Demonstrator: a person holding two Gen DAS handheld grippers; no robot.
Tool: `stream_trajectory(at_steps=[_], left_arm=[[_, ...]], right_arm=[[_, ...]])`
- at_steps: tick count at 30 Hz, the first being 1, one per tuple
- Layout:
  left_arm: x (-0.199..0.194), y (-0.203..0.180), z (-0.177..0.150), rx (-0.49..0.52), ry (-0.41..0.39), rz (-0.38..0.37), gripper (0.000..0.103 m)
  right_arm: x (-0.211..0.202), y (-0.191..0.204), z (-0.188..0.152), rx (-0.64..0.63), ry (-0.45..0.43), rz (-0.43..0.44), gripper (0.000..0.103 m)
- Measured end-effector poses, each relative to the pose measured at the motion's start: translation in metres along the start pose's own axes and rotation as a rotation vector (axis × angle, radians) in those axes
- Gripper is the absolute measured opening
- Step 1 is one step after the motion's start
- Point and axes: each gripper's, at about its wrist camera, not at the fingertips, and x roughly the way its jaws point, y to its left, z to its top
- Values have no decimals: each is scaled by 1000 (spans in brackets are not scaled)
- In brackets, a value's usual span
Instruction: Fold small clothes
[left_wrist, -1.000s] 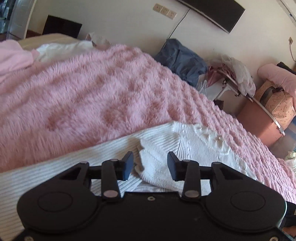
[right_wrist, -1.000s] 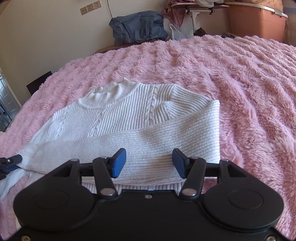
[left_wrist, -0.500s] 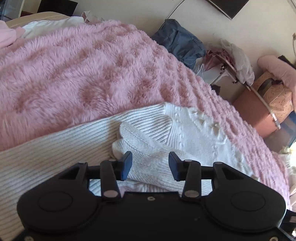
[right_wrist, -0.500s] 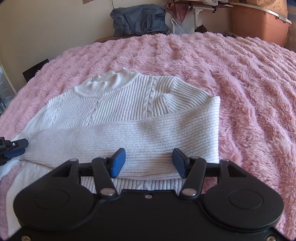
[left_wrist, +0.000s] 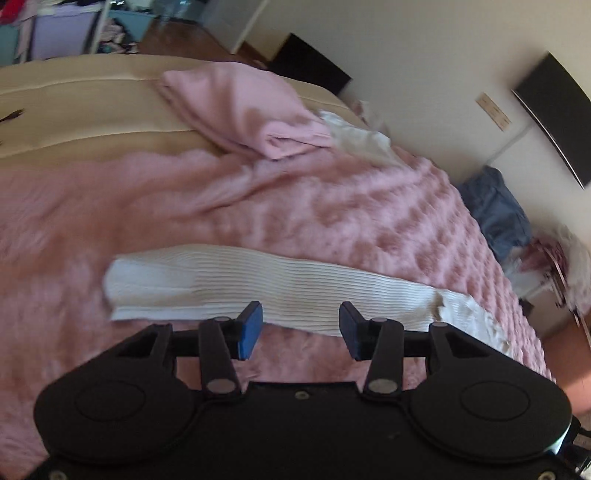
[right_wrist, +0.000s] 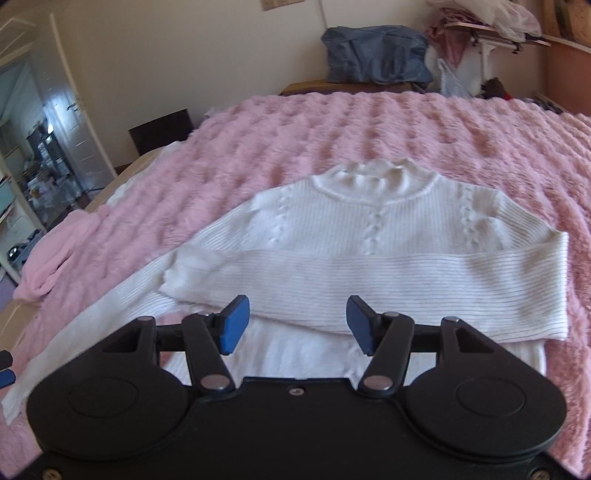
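Observation:
A white ribbed sweater (right_wrist: 369, 229) lies flat on the pink fluffy blanket (right_wrist: 332, 129), collar away from me. One sleeve (right_wrist: 406, 280) is folded across its chest. The other sleeve (left_wrist: 258, 284) stretches straight out over the blanket. My left gripper (left_wrist: 301, 317) hovers at this sleeve's near edge; its jaws are opening and nothing is between them. Its tips show at the left edge of the right wrist view (right_wrist: 5, 365). My right gripper (right_wrist: 297, 317) is open over the sweater's lower body, below the folded sleeve, holding nothing.
A folded pink cloth (left_wrist: 251, 110) and a white cloth (left_wrist: 362, 136) lie at the blanket's far edge, on the beige mattress (left_wrist: 74, 110). A blue bag (right_wrist: 376, 55) and a cluttered rack (right_wrist: 491, 33) stand past the bed. The bed's edge drops off at the right (left_wrist: 535, 332).
My left gripper left the folded sleeve's cuff and swung sideways along the outstretched sleeve, rolling and spreading its jaws. My right gripper drew back and rose a little, open as before.

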Motion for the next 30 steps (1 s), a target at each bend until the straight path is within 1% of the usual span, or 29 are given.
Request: stream_trajectory(at_steps=[3, 4, 7, 9, 11, 14, 18, 19, 22, 24, 26, 27, 30], left_arm=[[-7, 31, -5, -69, 4, 36, 47], [-6, 38, -6, -92, -2, 40, 47], [-3, 57, -11, -166, -31, 97, 47], [2, 70, -14, -225, -36, 106, 47], [7, 79, -15, -269, -39, 100, 46], [10, 81, -13, -286, -76, 108, 46], [9, 81, -10, -289, -126, 139, 44], [10, 82, -9, -291, -133, 143, 42], [11, 84, -8, -306, -136, 136, 41], [12, 85, -9, -307, -138, 132, 34], [12, 89, -10, -327, -144, 128, 9], [13, 91, -10, -338, -148, 124, 4], [10, 90, -9, -332, -167, 104, 4]], right_arm=[[5, 30, -4, -40, 24, 34, 60], [6, 39, -5, -45, 31, 52, 60], [4, 59, -7, -74, 37, 75, 60], [2, 66, -9, -93, 39, 77, 61], [2, 70, -9, -102, 44, 74, 62], [4, 73, -10, -106, 59, 68, 62], [9, 77, -8, -121, 64, 61, 62], [11, 78, -8, -125, 64, 60, 62], [18, 81, -7, -138, 63, 50, 62], [24, 81, -5, -141, 61, 36, 62], [31, 79, -3, -133, 65, 31, 62], [33, 78, -2, -128, 69, 29, 62], [37, 74, -3, -120, 83, 28, 62]])
